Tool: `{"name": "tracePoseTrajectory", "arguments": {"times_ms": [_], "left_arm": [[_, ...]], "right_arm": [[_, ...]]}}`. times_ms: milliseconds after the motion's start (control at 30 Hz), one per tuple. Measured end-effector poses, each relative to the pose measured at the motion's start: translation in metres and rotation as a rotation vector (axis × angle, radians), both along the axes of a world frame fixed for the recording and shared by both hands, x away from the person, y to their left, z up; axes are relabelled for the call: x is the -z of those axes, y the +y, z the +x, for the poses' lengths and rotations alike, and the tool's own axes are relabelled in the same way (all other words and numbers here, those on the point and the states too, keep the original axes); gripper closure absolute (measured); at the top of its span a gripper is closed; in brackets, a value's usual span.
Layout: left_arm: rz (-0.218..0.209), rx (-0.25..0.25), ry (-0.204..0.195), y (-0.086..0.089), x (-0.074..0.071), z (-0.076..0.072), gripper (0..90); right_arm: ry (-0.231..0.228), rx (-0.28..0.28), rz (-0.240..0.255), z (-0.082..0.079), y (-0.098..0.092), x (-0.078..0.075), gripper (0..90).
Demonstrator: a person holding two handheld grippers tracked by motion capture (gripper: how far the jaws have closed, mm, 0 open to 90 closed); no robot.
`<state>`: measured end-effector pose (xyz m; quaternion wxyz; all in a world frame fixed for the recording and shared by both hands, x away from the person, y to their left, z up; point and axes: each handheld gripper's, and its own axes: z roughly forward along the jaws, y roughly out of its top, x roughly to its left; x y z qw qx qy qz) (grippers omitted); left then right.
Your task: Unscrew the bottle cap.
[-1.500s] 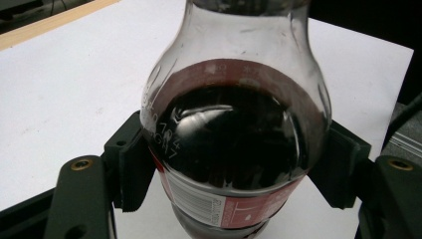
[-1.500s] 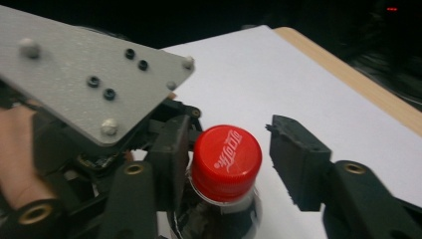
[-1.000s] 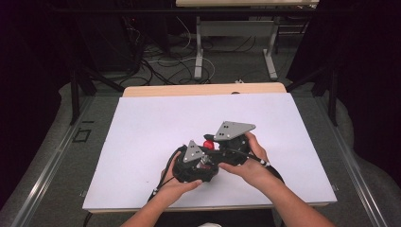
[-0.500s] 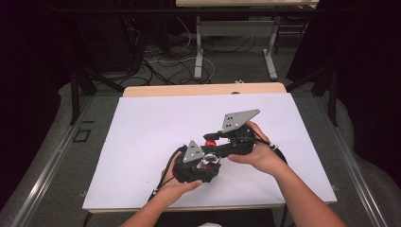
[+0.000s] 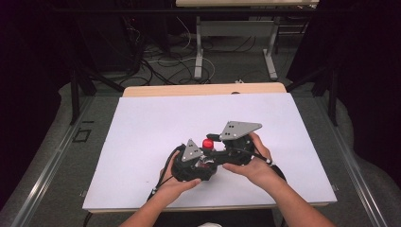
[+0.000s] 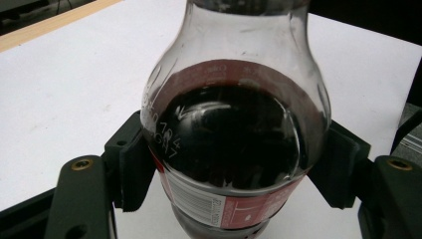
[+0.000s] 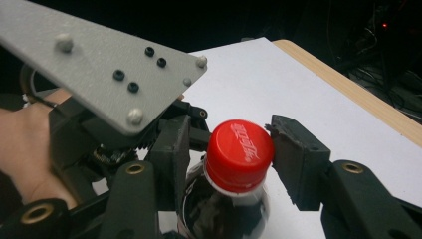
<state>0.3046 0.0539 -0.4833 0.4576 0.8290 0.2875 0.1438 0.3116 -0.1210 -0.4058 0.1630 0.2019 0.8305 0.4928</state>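
A clear bottle of dark cola [image 6: 234, 139] with a red label stands upright on the white table. My left gripper [image 6: 234, 169] is shut on its body, both pads pressed against the sides. In the high view this gripper [image 5: 198, 163] sits at the table's front middle. The red cap [image 7: 239, 152] is on the bottle's neck. My right gripper [image 7: 231, 149] straddles the cap and its jaws have just been opening; the right pad [image 7: 293, 154] lies at the cap's edge, while the left one stands a little off it. The cap [image 5: 207, 143] shows between both grippers.
A white sheet [image 5: 156, 123] covers the table, with a wooden edge [image 5: 203, 89] at the far side. Beyond it are table legs and cables [image 5: 189, 61] on the floor. The left gripper's grey plate [image 7: 99, 64] looms close in the right gripper view.
The right hand has shifted slightly at the cap, its grey plate tipping up and settling back. The left hand and the bottle have kept still.
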Motion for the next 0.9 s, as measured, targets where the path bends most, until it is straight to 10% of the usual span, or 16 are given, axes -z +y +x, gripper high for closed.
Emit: {"name": "tracePoseTrajectory", "arguments": {"times_ms": [233, 700, 900], "left_arm": [[0.001, -0.001, -0.008, 0.000, 0.000, -0.001, 30.0], [-0.008, 0.016, 0.003, 0.001, -0.001, -0.001, 30.1], [-0.003, 0.010, 0.002, 0.002, -0.002, 0.000, 30.0]], "right_arm": [[-0.052, 0.014, -0.033, -0.001, 0.009, 0.002, 56.5], [0.032, -0.179, -0.006, 0.024, -0.004, -0.004, 61.1], [0.031, -0.165, 0.029, 0.022, -0.003, -0.003, 49.1]]}}
